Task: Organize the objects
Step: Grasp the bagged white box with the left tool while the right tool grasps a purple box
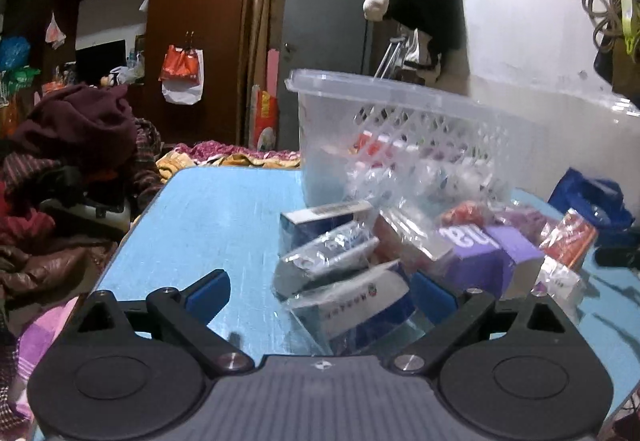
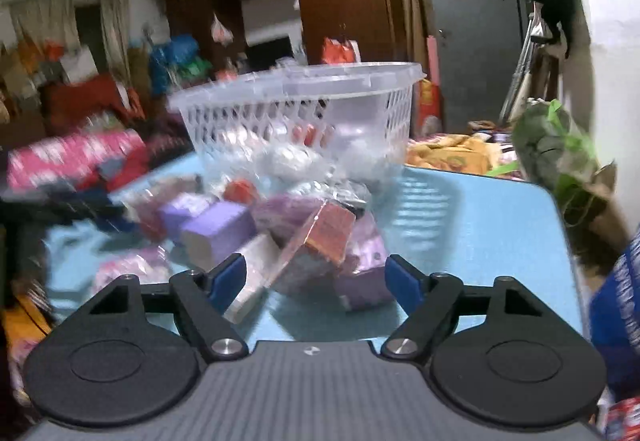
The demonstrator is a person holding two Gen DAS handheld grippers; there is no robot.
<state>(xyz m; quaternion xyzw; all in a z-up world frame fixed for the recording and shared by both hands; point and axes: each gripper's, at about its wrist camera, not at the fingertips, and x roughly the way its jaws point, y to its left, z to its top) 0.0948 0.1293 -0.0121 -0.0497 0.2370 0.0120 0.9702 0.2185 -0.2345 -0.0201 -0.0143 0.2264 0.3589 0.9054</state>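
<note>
Left gripper (image 1: 320, 291), jaws apart, nearer the blue-white box (image 1: 352, 307) at 1 o'clock, long axis toward 2. Right gripper (image 2: 316, 279) jaws apart, unclamped.

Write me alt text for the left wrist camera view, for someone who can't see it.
An open left hand-held gripper reaches toward a pile of plastic-wrapped boxes on a blue table, the nearest a blue and white box lying between its fingers. Behind the pile stands a clear plastic basket already holding small packets, with a cluttered room beyond.
</note>
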